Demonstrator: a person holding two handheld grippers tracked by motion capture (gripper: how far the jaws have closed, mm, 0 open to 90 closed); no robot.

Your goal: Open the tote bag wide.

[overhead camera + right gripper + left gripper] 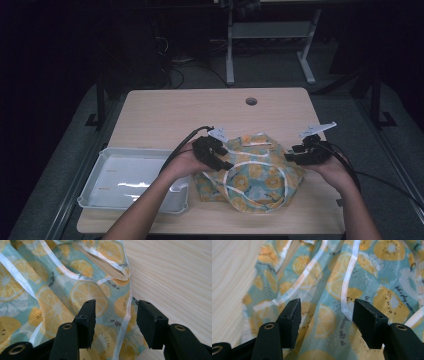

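Lying crumpled in the lower middle of the high view: a fruit-print cloth bag [252, 172] with white straps [240, 187], on the wooden table [165, 112]. Just left of it, at the lower left, a white tray [102, 162], touching or nearly touching the bag's edge. Near the top middle of the table, a small round hole [251, 101]. Left gripper [325, 315] over the bag, jaws apart, gripping nothing. Right gripper [116, 315] over the bag's right edge, jaws apart too, nothing pinched.
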